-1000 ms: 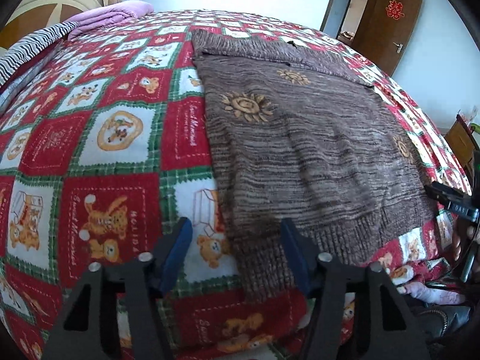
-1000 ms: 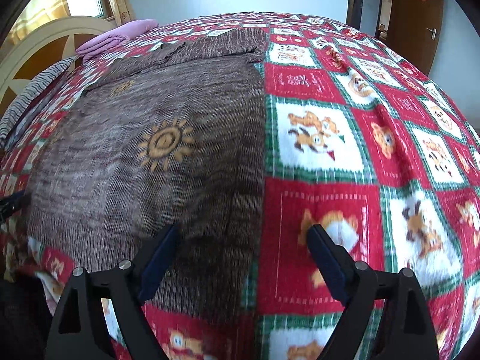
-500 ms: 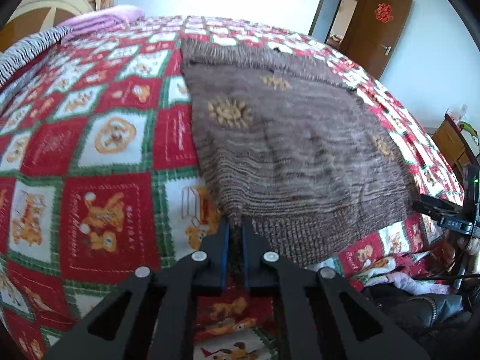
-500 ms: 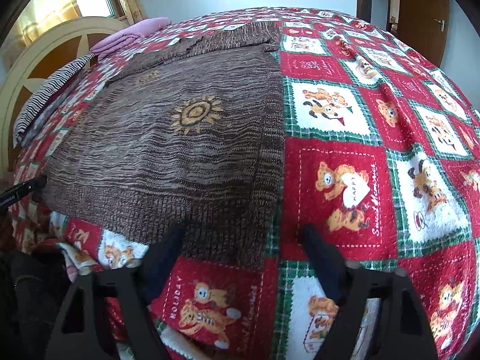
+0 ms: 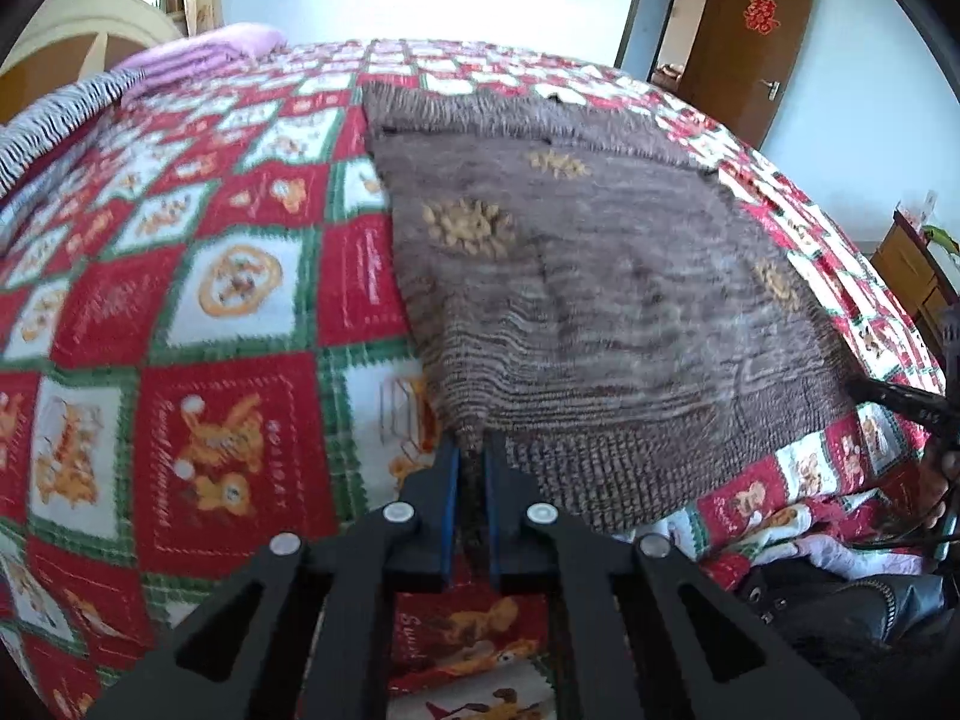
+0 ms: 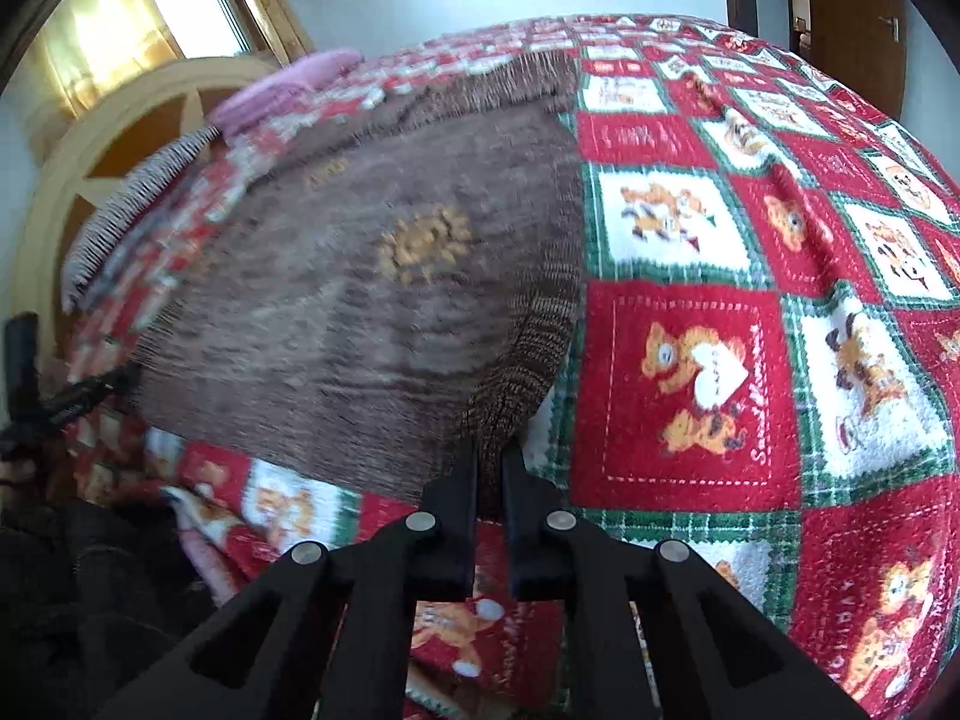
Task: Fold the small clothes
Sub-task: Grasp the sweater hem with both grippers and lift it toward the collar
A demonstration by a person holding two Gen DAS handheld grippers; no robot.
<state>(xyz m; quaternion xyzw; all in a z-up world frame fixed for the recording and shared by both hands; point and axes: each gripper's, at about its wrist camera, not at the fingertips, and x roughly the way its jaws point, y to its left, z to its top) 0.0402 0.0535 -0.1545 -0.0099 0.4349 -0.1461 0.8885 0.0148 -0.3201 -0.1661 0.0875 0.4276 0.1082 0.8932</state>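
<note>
A brown knitted sweater [image 5: 600, 276] with orange sun motifs lies spread on a bed. My left gripper [image 5: 472, 456] is shut on the sweater's near left hem corner, which is pinched and pulled up between the blue pads. In the right wrist view the same sweater [image 6: 360, 300] fills the left half. My right gripper [image 6: 490, 456] is shut on its near right hem corner, the knit bunched between the black fingers. Each gripper shows at the other view's edge: the right gripper [image 5: 906, 402] and the left gripper [image 6: 66, 402].
The bed carries a red, white and green checked blanket [image 5: 198, 300] with bear pictures. A purple folded cloth [image 5: 204, 54] and a striped one [image 5: 54, 114] lie by the headboard [image 6: 120, 138]. A brown door [image 5: 750, 36] stands beyond. Dark clothing [image 6: 90, 570] sits at the bed's near edge.
Both grippers went from open over the hem to shut on its corners, the left first, the right just now. The hem corners are lifted slightly off the blanket.
</note>
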